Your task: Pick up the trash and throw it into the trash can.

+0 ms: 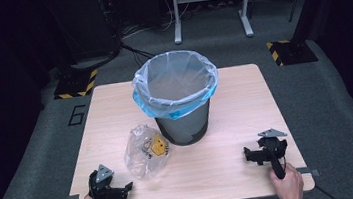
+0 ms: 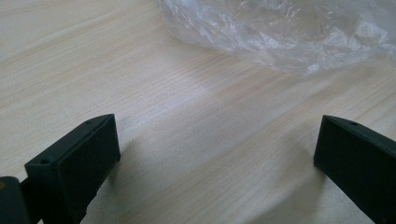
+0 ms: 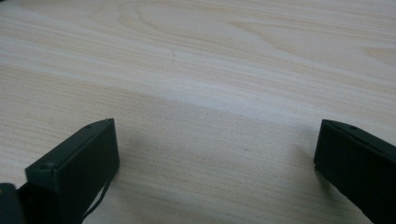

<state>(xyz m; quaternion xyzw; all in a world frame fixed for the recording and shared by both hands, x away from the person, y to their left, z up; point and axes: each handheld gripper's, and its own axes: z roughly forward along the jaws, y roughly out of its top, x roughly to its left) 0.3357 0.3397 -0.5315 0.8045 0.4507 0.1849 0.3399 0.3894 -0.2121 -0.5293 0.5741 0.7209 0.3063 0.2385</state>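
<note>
Crumpled clear plastic bag point(image 1: 146, 151) with something yellow inside, lying on the pale wooden bench point(image 1: 237, 122), just in front and to the left of a dark grey waste bin point(image 1: 183, 124) lined with a translucent blue-edged liner. Seen from the high view: left hand-held gripper point(image 1: 126, 188) resting near the bag's lower left, right hand-held gripper point(image 1: 247, 155) well apart on the other side, both low over the wood.

From the left gripper view: jaws spread wide, nothing between them, wrinkled film of the bag point(image 2: 280, 32) close ahead.

From the right gripper view: jaws likewise wide apart over bare wood grain.

Probably very light, soft, slippery, apt to collapse; best pinched on a gathered fold near the top, not around the bulge.
</note>
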